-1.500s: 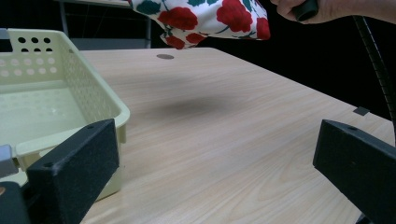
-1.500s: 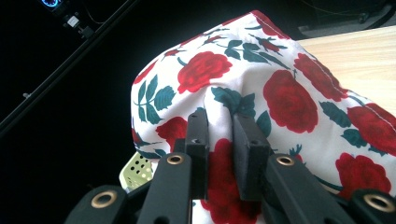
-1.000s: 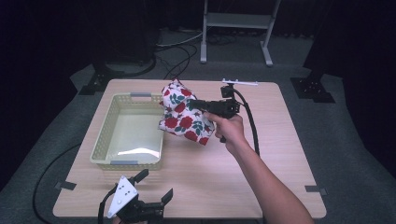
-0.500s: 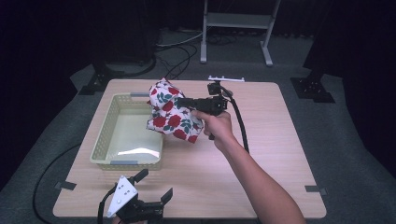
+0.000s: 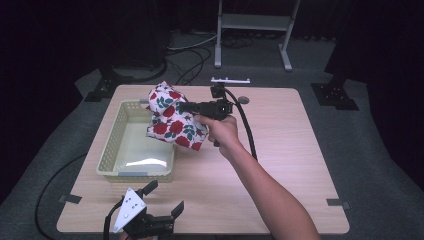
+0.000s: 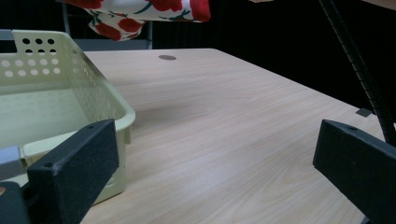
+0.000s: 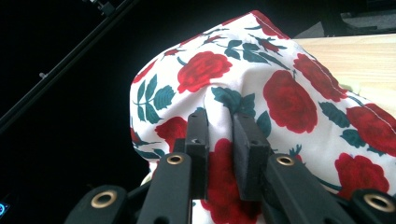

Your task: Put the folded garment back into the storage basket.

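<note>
A white cloth with red roses (image 5: 172,117) hangs in the air over the right rim of the pale yellow basket (image 5: 111,155). My right gripper (image 5: 182,106) is shut on a fold of that cloth (image 7: 289,98), pinching it between both jaws (image 7: 219,135). It is held level, pointing left. Low at the table's front edge rests my left gripper (image 5: 162,197), open, with nothing between its fingers (image 6: 74,172). From the left gripper view the cloth (image 6: 140,11) hangs above and the basket (image 6: 107,100) stands to the left.
The wooden table (image 5: 280,150) has bare room to the right of the basket. A black cable (image 5: 247,132) trails from the right gripper across the table. A metal stand (image 5: 252,22) and cables lie on the floor behind the table.
My right gripper has carried the rose cloth leftwards, from the middle of the table to above the basket's right rim. The left gripper has stayed where it was.
</note>
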